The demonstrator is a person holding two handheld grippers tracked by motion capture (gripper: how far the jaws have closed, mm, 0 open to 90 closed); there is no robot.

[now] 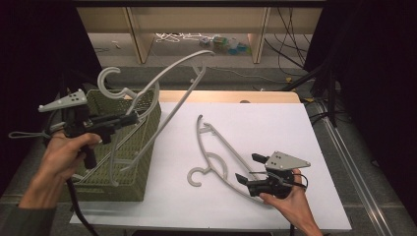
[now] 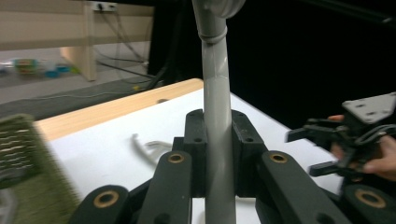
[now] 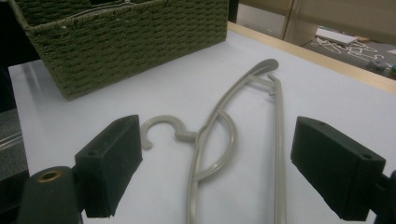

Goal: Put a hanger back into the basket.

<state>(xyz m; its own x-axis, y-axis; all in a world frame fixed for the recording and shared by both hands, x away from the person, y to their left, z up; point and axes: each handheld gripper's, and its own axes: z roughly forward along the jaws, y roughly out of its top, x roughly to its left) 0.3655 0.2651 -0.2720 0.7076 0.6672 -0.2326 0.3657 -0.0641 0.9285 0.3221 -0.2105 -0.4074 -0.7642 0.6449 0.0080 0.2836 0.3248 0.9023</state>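
A green woven basket (image 1: 129, 142) sits at the left end of my white table (image 1: 275, 123), and a second grey hanger (image 1: 216, 157) lies flat on the table between the basket and my right claw (image 1: 248, 169), hook end toward me. Beyond the far edge are wooden shelf legs and loose cables on the floor.

My left claw (image 1: 132, 118) is clamped tight on the grey hanger (image 1: 172, 93) I am lifting; in the left gripper view its stem (image 2: 217, 116) runs straight up between the two pads, pinched on both sides. The hanger tilts above the basket, its hook (image 1: 109, 81) over the basket's rim and one long arm reaching up and away over the table.

My right claw hovers low near the flat hanger with its jaws spread wide, nothing between them.

The lifted hanger's top is cut off in the left gripper view, and its lower bar is hard to trace against the basket weave.
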